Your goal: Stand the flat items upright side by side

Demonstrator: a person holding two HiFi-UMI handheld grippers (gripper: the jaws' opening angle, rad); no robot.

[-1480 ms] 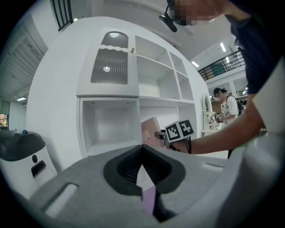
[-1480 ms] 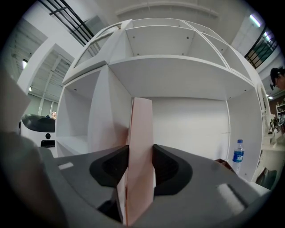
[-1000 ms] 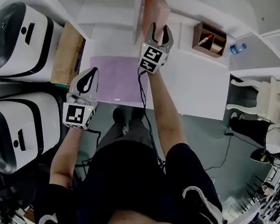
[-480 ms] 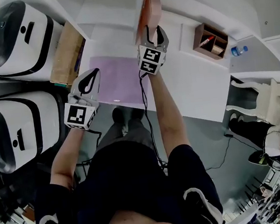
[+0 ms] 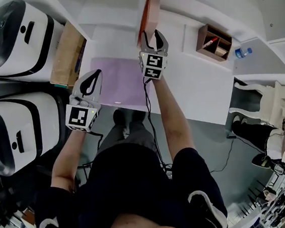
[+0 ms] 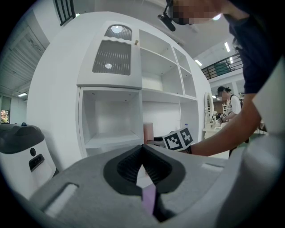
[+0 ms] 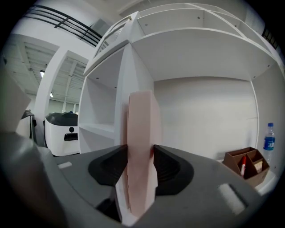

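Note:
A salmon-pink flat book (image 5: pixel 151 6) stands on edge on the white shelf, close to an upright divider. My right gripper (image 5: pixel 150 35) is shut on its near edge, and both pads touch the book (image 7: pixel 140 142) in the right gripper view (image 7: pixel 139 156). Those jaws have just been opening a little with the book still between them. A purple flat item (image 5: pixel 121 80) lies flat on the table. My left gripper (image 5: pixel 92 77) hovers over its left edge, shut and empty (image 6: pixel 142 149), with a strip of purple (image 6: pixel 149 200) showing below the jaws.
A brown wooden organiser (image 5: pixel 215 40) with pens sits right of the book, with a water bottle (image 5: pixel 242 50) beyond it. A cardboard box (image 5: pixel 68 53) and two white machines (image 5: pixel 10 36) stand at the left. A white chair (image 5: pixel 267 98) is at the right.
My right gripper has shifted slightly left and nearer with the pink book, which now shows a thinner edge and stands straighter. The left gripper has stayed in place.

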